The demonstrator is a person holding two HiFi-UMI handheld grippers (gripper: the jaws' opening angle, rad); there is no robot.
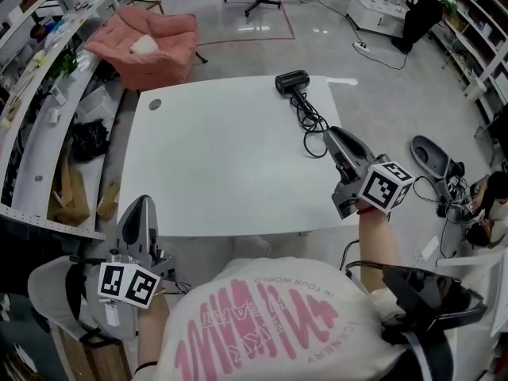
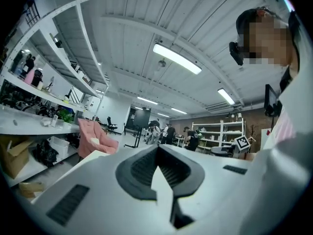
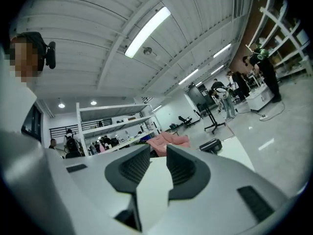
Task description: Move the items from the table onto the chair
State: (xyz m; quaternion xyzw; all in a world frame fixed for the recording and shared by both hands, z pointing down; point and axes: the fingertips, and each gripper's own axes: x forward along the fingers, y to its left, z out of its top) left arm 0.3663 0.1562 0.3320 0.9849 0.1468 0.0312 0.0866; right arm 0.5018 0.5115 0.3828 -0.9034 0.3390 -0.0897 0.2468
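**Head view:** white table (image 1: 222,157). The only item I see on it is a black hair dryer (image 1: 292,82) at the far edge, ~1 o'clock of the top. Its cord (image 1: 311,125) trails toward 5 o'clock and ends just off the tips of my right gripper (image 1: 333,135). Pink chair (image 1: 147,46) sits off the table's 11 o'clock corner w/ a white item (image 1: 144,44) on the seat. My left gripper (image 1: 143,206) is at the near edge, 7 o'clock, well apart from the dryer. Right is clearly nearer: dryer lies ~11 o'clock from it, handle end angled back toward me.

**Left gripper view:** my left gripper (image 2: 156,151) has its jaws meeting at the tips, nothing in them. Chair (image 2: 95,138) at 9 o'clock.

**Right gripper view:** my right gripper (image 3: 158,153) has its jaws a little apart, nothing between. Chair (image 3: 168,141) shows through the gap, dryer (image 3: 212,145) at ~3 o'clock of it. My guess: right takes it, needs a small swing right + a wider opening.
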